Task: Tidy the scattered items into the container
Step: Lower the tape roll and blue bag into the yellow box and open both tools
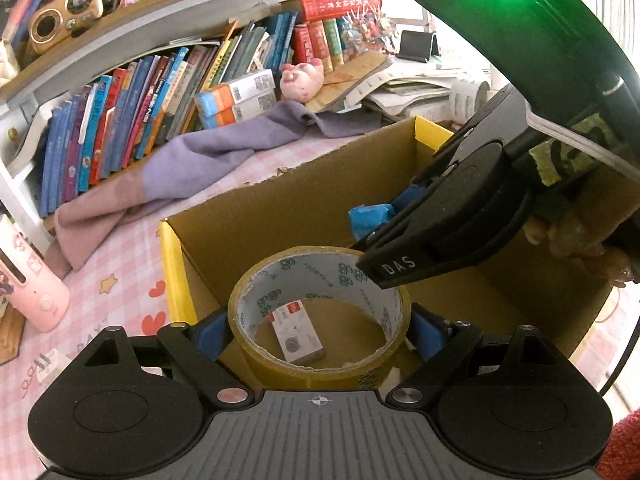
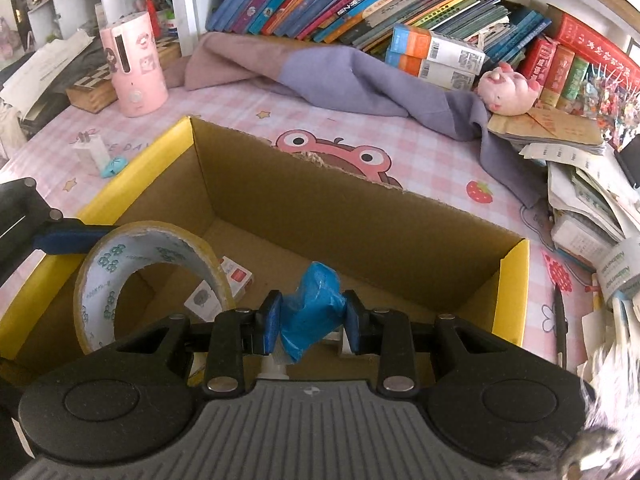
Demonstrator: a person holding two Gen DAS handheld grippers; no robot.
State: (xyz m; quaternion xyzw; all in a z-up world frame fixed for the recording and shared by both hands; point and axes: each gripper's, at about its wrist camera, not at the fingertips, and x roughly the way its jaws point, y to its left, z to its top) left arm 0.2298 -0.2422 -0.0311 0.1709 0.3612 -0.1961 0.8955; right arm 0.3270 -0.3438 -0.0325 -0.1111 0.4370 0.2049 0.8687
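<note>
My left gripper (image 1: 320, 336) is shut on a brown tape roll (image 1: 320, 374), its blue pads pressed on either side, low over the open cardboard box (image 1: 304, 200). Through the roll's hole I see a small white-and-red packet (image 1: 298, 334) lying on the box floor. My right gripper (image 2: 310, 320) is shut on a crumpled blue packet (image 2: 316, 300) above the box (image 2: 320, 208). In the left wrist view that gripper (image 1: 384, 228) hangs at the upper right with the blue packet (image 1: 370, 220). The tape roll (image 2: 100, 280) appears at the left of the right wrist view.
The box stands on a pink checked cloth. A pink bottle (image 2: 134, 68), a small white item (image 2: 94, 152), a purple cloth (image 2: 360, 76) and a pig plush (image 2: 508, 88) lie around it. Books line the back; papers, a pen (image 2: 560, 320) and a white roll (image 2: 620, 272) crowd the right.
</note>
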